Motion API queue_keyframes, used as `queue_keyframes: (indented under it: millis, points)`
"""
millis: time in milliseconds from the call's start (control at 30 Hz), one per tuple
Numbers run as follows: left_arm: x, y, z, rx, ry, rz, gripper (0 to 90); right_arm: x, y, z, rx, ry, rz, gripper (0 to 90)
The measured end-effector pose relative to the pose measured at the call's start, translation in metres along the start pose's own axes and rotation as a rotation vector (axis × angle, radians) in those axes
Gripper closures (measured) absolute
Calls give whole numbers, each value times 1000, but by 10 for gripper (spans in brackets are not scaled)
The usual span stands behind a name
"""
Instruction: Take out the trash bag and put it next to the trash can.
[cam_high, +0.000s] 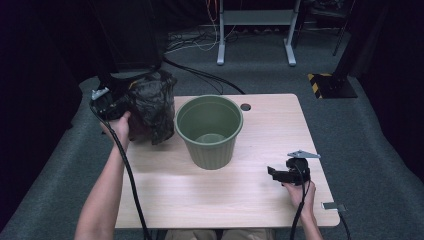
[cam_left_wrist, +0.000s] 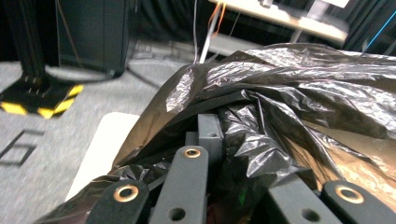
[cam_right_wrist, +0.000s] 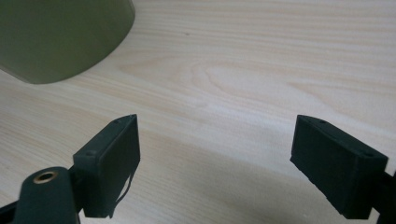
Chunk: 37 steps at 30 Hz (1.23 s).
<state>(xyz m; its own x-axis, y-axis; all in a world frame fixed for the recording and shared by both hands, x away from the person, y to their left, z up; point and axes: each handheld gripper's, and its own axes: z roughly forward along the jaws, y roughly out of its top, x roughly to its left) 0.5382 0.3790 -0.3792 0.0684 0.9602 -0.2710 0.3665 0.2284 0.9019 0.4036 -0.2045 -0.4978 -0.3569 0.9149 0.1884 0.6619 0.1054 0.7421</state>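
Note:
A green ribbed bin (cam_high: 209, 130) stands open and upright in the middle of the wooden table (cam_high: 240, 195). Left of it, a crumpled black plastic bag (cam_high: 151, 106) hangs just above the table's left edge, with my left gripper (cam_high: 112, 102) shut on its near side. In the left gripper view the bag (cam_left_wrist: 289, 107) bunches over and between the jaws of the left gripper (cam_left_wrist: 219, 154). My right gripper (cam_high: 278, 173) rests low near the table's front right, open, with nothing in it. In its own view the right gripper (cam_right_wrist: 215, 158) has jaws wide apart over bare wood, and the bin's wall (cam_right_wrist: 60, 37) is at upper left.
A round cable hole (cam_high: 245, 106) sits behind the bin. A small metal bracket (cam_high: 332, 205) lies at the table's front right corner. On the carpet beyond stand a grey desk frame (cam_high: 255, 30), a yellow-and-black striped base (cam_high: 330, 85) and loose cables (cam_high: 200, 75).

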Motion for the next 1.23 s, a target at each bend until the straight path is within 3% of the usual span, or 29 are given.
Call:
queue_keyframes:
  millis: [133,233,267,300,333,367,433,533,567,633,667,767,800,833,867,933,1067,1233]
  points:
    - [-2,-20,7,58,-1,37,871,-3,-7,2,6,4,15,147]
    - [-8,-37,7,110,12,95,711,-4,-13,6,14,11,28,148]
    - [-8,-37,7,110,12,95,654,-4,-14,7,17,10,30,148]
    - [-10,-40,5,124,12,106,654,-4,-14,7,17,10,30,148]
    - [-12,-42,4,138,18,118,490,-4,-16,8,18,13,30,148]
    - [-17,-47,-3,169,20,152,416,-5,-17,8,19,10,32,147]
    - [-23,-54,-12,200,21,195,297,-6,-18,8,16,11,35,148]
    - [-31,-68,-27,243,2,265,190,-7,-21,9,16,13,43,147]
    - [-31,-68,-27,243,2,265,157,-8,-22,9,19,8,42,150]
    - [-39,-82,-43,266,-8,306,151,-8,-23,9,11,10,42,149]
    - [-39,-82,-43,266,-8,306,150,-8,-23,9,11,10,42,149]
    - [-45,-100,-62,250,-21,326,143,-9,-24,8,6,6,41,149]
    - [-48,-112,-72,249,-7,342,144,-9,-24,8,0,8,37,149]
    - [-48,-112,-72,249,-7,342,144,-9,-25,8,-3,7,36,149]
    - [-51,-128,-83,240,1,356,143,-9,-25,8,-6,6,35,148]
    - [-52,-134,-86,232,6,367,144,-9,-25,8,-8,3,30,148]
    - [-54,-164,-98,213,26,371,140,-8,-27,9,-18,-8,11,146]
    - [-55,-179,-102,199,30,368,138,-8,-27,9,-26,-7,21,146]
